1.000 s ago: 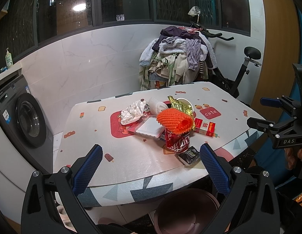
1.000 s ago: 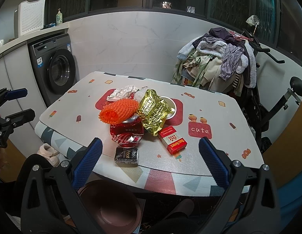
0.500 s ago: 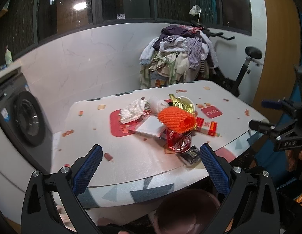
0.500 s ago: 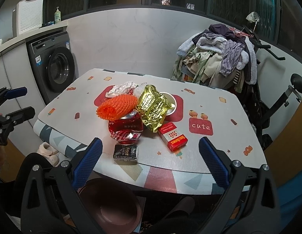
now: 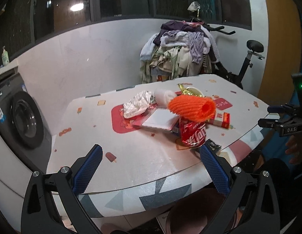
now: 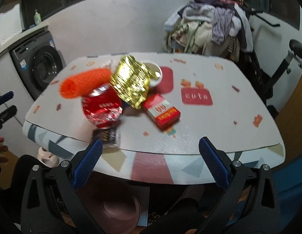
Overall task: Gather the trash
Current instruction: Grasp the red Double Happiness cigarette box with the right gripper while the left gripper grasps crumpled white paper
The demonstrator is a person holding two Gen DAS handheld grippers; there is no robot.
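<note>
Trash is piled on the table [image 5: 131, 156]: an orange foam net [image 5: 191, 108] on a crushed red can [image 5: 193, 134], crumpled foil [image 5: 137, 104], a flat white card [image 5: 160, 119], a red cigarette box [image 6: 160, 111], a gold wrapper [image 6: 133, 83] and a small dark packet [image 6: 108, 135]. My left gripper [image 5: 151, 167] is open and empty at the table's near edge. My right gripper [image 6: 151, 161] is open and empty at the front edge, near the dark packet. A brown bin [image 6: 119, 214] stands on the floor below.
A washing machine [image 5: 20, 122] stands left of the table. A clothes pile on an exercise bike [image 5: 182, 54] stands behind it. A white cup [image 6: 154, 74] sits behind the gold wrapper. The other gripper shows at the right edge of the left wrist view [image 5: 283, 120].
Both grippers have moved closer to the table and the trash pile. Their jaws stay open. The right wrist view is now motion-blurred.
</note>
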